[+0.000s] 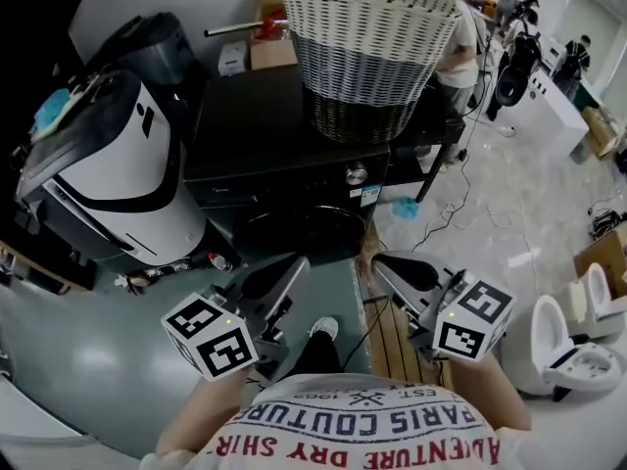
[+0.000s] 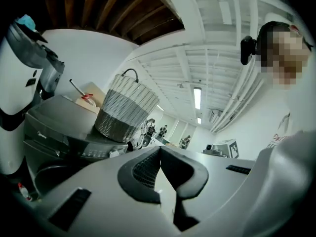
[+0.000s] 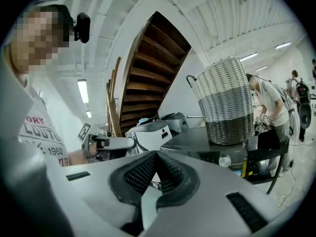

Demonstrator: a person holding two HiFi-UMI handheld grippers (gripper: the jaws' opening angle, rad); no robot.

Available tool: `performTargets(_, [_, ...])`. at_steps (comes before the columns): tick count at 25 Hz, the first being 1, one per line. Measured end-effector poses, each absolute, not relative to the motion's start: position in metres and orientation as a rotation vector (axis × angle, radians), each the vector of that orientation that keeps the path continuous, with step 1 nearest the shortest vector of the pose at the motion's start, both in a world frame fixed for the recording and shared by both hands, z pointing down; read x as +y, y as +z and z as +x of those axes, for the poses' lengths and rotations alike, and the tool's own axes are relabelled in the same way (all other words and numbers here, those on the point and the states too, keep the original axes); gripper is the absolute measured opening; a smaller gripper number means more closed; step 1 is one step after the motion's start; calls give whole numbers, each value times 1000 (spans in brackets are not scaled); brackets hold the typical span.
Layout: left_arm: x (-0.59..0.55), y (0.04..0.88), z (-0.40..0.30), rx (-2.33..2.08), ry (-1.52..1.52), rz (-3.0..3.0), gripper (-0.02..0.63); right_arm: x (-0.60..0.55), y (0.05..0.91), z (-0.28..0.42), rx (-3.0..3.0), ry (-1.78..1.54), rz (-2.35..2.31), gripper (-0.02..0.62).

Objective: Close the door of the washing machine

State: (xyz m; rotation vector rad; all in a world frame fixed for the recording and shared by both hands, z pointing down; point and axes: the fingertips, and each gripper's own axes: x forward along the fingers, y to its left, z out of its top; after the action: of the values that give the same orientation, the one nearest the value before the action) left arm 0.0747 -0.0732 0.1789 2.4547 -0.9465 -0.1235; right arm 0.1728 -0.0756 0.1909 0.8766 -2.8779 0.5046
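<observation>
A black washing machine (image 1: 284,150) stands in front of me with a wicker basket (image 1: 367,57) on its top. Its round dark door (image 1: 304,231) faces me on the front, below the silver knob (image 1: 356,174); I cannot tell whether it is latched. My left gripper (image 1: 297,265) and right gripper (image 1: 380,262) hover side by side just short of the door, both shut and empty. In the left gripper view the jaws (image 2: 159,149) meet at their tips, with the machine (image 2: 54,132) to the left. In the right gripper view the jaws (image 3: 156,154) also meet, and the machine (image 3: 207,144) lies ahead on the right.
A large white and black appliance (image 1: 118,164) stands close to the machine's left side. A wooden pallet (image 1: 392,346) lies at my feet. White fixtures (image 1: 578,341) sit on the floor at the right. A person (image 1: 460,37) stands behind the basket, near cables on the floor.
</observation>
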Motion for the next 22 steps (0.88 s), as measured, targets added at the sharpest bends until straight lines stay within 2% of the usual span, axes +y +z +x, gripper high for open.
performTargets(9, [-52,151,91,-931,-166,2548,25,-60,161,188,-2947,443,920,20])
performTargets(22, [-45,157,109,-906,-122,2550,25,-48,171,196,-2955,499,924,20])
